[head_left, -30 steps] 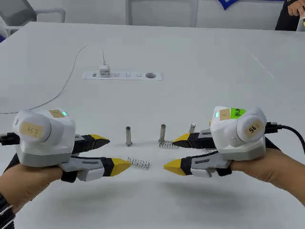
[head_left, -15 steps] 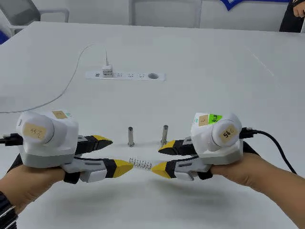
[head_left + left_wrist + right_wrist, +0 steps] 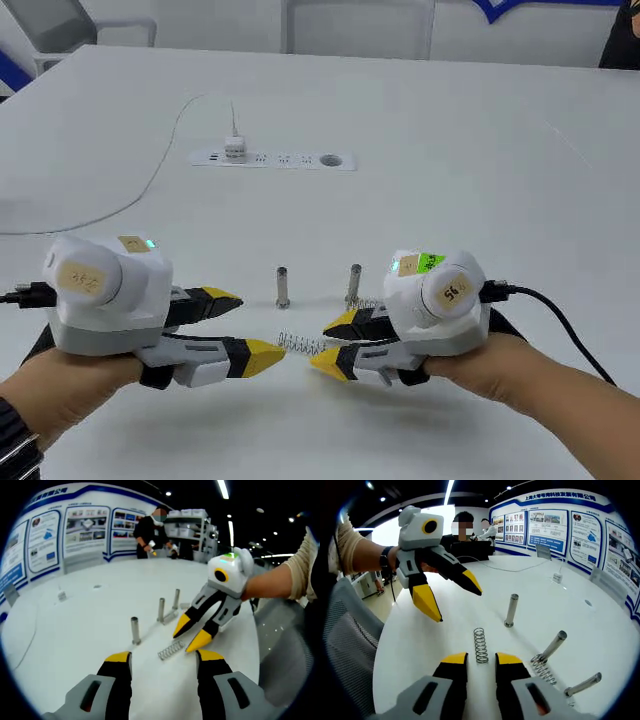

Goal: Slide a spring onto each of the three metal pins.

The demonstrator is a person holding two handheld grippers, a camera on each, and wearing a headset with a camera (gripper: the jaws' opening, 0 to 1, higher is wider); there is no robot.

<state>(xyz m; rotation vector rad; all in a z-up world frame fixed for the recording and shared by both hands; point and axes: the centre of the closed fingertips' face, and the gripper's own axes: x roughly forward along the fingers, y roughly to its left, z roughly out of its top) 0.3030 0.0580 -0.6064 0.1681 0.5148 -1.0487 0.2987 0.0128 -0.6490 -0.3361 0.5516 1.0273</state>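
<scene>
- Three metal pins (image 3: 511,610) stand upright in a row on the white worktop (image 3: 450,150); a second spring (image 3: 541,667) lies beside the foot of the middle pin (image 3: 552,646)
- The loose spring (image 3: 300,343) lies flat between your two tools, on no pin
- Your left tool (image 3: 257,325) is spread wide and holds nothing
- Your right tool (image 3: 321,343) is parted more narrowly; its tips flank the loose spring's near end without pinching it
</scene>
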